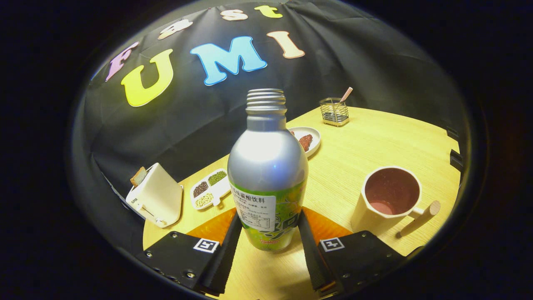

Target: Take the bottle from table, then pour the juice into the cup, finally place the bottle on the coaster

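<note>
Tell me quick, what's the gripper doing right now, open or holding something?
Gripper: shut on the bottle, one finger pressed to each side of its lower body; the bottle is upright with its cap off.

The one camera rides on the tool [266, 237] and looks forward along its two fingers [227, 250], which stand either side of the bottle [267, 175] very near the lens. It sits low over the worktop [374, 141], tipped a little downward. Its wide fisheye sweep faces the booth's cloth wall [354, 62] beyond the worktop's far edge.
</note>
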A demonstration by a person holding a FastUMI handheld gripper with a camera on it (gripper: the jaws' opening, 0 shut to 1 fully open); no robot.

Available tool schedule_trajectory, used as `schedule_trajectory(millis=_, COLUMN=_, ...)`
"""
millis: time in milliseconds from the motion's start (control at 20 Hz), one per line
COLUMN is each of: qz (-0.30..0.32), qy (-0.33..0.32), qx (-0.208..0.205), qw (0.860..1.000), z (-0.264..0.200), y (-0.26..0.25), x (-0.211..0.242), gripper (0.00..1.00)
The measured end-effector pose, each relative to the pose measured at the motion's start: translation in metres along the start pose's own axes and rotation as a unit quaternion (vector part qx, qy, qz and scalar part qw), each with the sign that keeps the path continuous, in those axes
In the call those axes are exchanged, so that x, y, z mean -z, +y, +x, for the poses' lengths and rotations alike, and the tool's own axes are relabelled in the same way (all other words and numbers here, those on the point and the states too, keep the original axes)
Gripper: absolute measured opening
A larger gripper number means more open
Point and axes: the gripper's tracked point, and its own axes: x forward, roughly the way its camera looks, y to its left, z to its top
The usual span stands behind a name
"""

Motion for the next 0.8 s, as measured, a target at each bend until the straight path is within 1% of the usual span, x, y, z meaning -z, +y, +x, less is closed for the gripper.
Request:
schedule_trajectory(millis=350, qz=-0.101, qy=-0.015, qx=0.007, qw=0.995, z=0.022, y=0.009, x=-0.008, gripper=0.74)
schedule_trajectory(millis=600, qz=-0.106, qy=-0.018, qx=0.001, qw=0.994, z=0.041, y=0.017, x=-0.013, gripper=0.74)
schedule_trajectory(millis=800, qz=-0.113, qy=-0.018, qx=0.006, qw=0.993, z=0.054, y=0.015, x=-0.015, gripper=0.75)
